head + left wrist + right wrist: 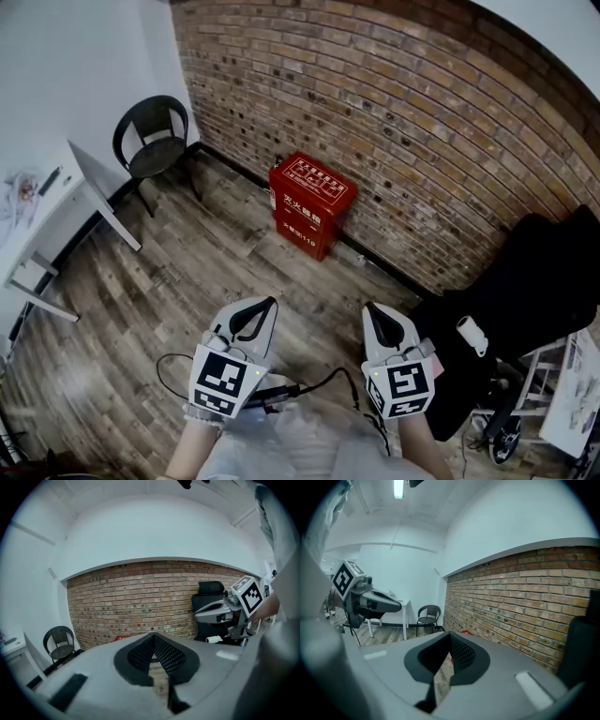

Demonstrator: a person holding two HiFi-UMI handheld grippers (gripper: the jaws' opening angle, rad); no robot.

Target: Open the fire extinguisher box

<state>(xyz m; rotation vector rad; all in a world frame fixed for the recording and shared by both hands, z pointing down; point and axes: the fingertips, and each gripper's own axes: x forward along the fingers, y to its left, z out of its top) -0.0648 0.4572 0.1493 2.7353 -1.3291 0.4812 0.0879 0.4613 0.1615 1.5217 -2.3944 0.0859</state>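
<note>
Status: both claws closed, both empty. Left claw (269,305): its own camera shows the mesh pads (168,654) meeting at the tips, with only floor planks visible through the slot behind them. Right claw (373,309): same picture, pads (461,654) tip to tip, nothing pinched.

Landmark is the brick wall (394,122).
- Fire extinguisher box (311,204): red, white print on top and front, standing on the wood floor (216,272) with its back against the foot of the wall. Lid looks down. Only a red sliver shows over the jaws in the left gripper view (123,638) and in the right gripper view (465,632).
- Both claws are well back from the wall, side by side, noses aimed at it and tipped slightly down. Neither touches the box; open floor lies between.
- Black chair (153,141): at the wall's left end, by the corner with the white wall.
- White table (56,216): further out from the wall than that chair, on the left.
- Black office chair (525,300): close to the wall's right stretch, beside my right claw.
- Black cable (319,382) runs between the two claws on the side away from the wall.

Each claw shows in the other's camera: right claw (199,616), left claw (397,605).
</note>
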